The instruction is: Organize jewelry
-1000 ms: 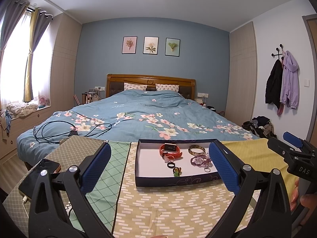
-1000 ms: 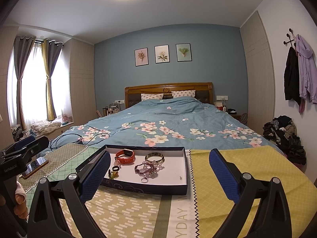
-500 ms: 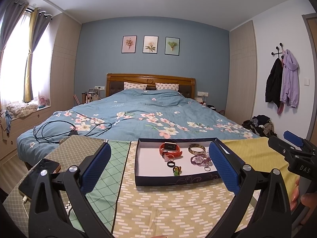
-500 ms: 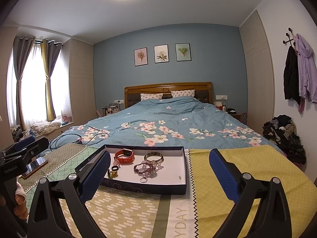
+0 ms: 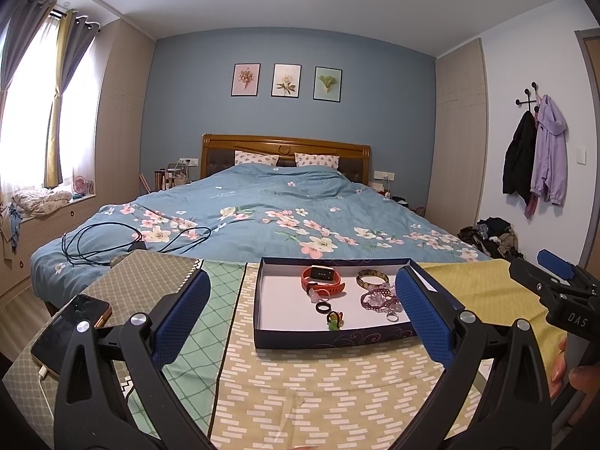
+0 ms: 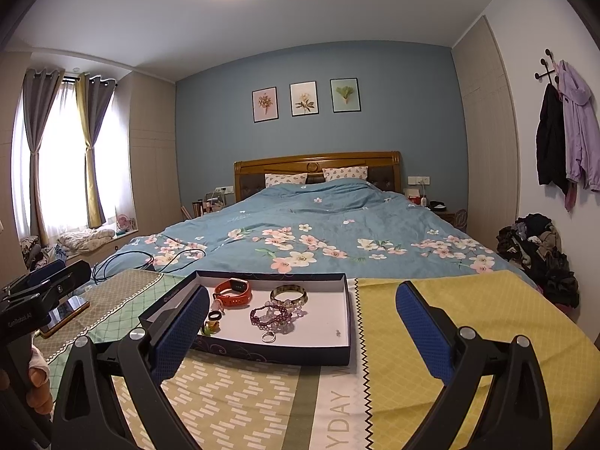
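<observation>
Lying ahead of both wide-spread tongs [image 5: 302,317] [image 6: 302,333], jewelry tray [image 6: 285,354]

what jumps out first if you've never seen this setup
The dark tray on the patterned cloth at the foot of the bed, holding an orange watch, a bangle and purple beads. Both grippers, left and right, hang open before it, empty.

Right gripper [image 6: 302,332] jaws wide apart, empty, above patterned cloth [image 6: 468,307]. Ahead: dark tray [image 6: 262,352] holding orange watch [image 6: 233,292], gold bangle [image 6: 288,294], purple bead bracelet [image 6: 272,317], small ring [image 6: 269,336]. Left gripper [image 6: 45,292] at left edge; phone [image 6: 65,313] beneath it.
</observation>
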The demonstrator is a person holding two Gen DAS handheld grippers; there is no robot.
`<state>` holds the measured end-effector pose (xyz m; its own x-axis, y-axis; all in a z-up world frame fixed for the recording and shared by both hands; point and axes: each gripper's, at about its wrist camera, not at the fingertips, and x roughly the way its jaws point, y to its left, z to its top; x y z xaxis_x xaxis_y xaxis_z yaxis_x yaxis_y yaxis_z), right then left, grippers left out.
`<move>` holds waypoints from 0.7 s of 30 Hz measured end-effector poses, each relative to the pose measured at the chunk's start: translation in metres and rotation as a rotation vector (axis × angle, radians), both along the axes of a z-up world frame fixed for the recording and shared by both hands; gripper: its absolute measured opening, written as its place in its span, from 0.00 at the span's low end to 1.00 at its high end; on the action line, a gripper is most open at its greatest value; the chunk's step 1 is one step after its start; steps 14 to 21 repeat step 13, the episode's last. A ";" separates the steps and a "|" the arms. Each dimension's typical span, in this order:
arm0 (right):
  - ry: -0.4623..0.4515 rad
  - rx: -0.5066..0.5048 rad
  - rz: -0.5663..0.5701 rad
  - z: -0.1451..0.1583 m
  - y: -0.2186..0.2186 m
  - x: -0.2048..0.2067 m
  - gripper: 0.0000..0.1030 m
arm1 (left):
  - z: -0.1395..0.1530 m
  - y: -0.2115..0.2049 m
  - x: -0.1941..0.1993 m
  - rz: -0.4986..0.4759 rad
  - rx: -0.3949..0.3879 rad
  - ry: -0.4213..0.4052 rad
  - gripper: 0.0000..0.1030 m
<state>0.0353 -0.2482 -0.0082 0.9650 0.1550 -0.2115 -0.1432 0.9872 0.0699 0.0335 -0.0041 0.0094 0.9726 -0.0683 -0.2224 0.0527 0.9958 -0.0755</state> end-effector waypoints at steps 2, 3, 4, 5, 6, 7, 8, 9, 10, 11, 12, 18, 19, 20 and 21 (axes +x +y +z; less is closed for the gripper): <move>0.003 -0.010 0.001 0.000 -0.002 0.000 0.93 | -0.001 0.000 0.002 0.001 0.007 0.005 0.94; 0.011 -0.018 0.004 0.000 -0.003 0.001 0.93 | -0.001 -0.001 0.003 0.000 0.013 0.012 0.94; 0.016 -0.022 0.005 0.000 -0.005 0.002 0.93 | -0.003 -0.001 0.004 -0.005 0.019 0.019 0.94; 0.027 -0.029 0.008 0.000 -0.008 0.004 0.93 | -0.004 0.000 0.005 -0.005 0.024 0.028 0.94; 0.057 -0.041 0.009 -0.001 -0.013 0.008 0.93 | -0.005 0.001 0.008 -0.004 0.026 0.040 0.94; 0.087 -0.048 0.002 -0.003 -0.019 0.014 0.93 | -0.006 0.002 0.011 -0.006 0.026 0.058 0.94; 0.123 -0.052 -0.006 -0.006 -0.026 0.020 0.93 | -0.007 0.005 0.015 -0.006 0.026 0.081 0.94; 0.172 -0.060 -0.016 -0.010 -0.035 0.028 0.93 | -0.010 0.008 0.019 0.004 0.031 0.103 0.94; 0.241 -0.082 -0.041 -0.017 -0.048 0.041 0.93 | -0.012 0.012 0.024 0.012 0.036 0.121 0.94; 0.299 -0.108 -0.066 -0.023 -0.058 0.051 0.93 | -0.015 0.017 0.028 0.018 0.040 0.138 0.94; 0.375 -0.133 -0.104 -0.033 -0.074 0.065 0.93 | -0.017 0.022 0.033 0.023 0.045 0.162 0.94; 0.418 -0.136 -0.120 -0.039 -0.086 0.073 0.93 | -0.020 0.029 0.039 0.028 0.048 0.189 0.94; 0.418 -0.136 -0.120 -0.039 -0.086 0.073 0.93 | -0.020 0.029 0.039 0.028 0.048 0.189 0.94; 0.418 -0.136 -0.120 -0.039 -0.086 0.073 0.93 | -0.020 0.029 0.039 0.028 0.048 0.189 0.94; 0.418 -0.136 -0.120 -0.039 -0.086 0.073 0.93 | -0.020 0.029 0.039 0.028 0.048 0.189 0.94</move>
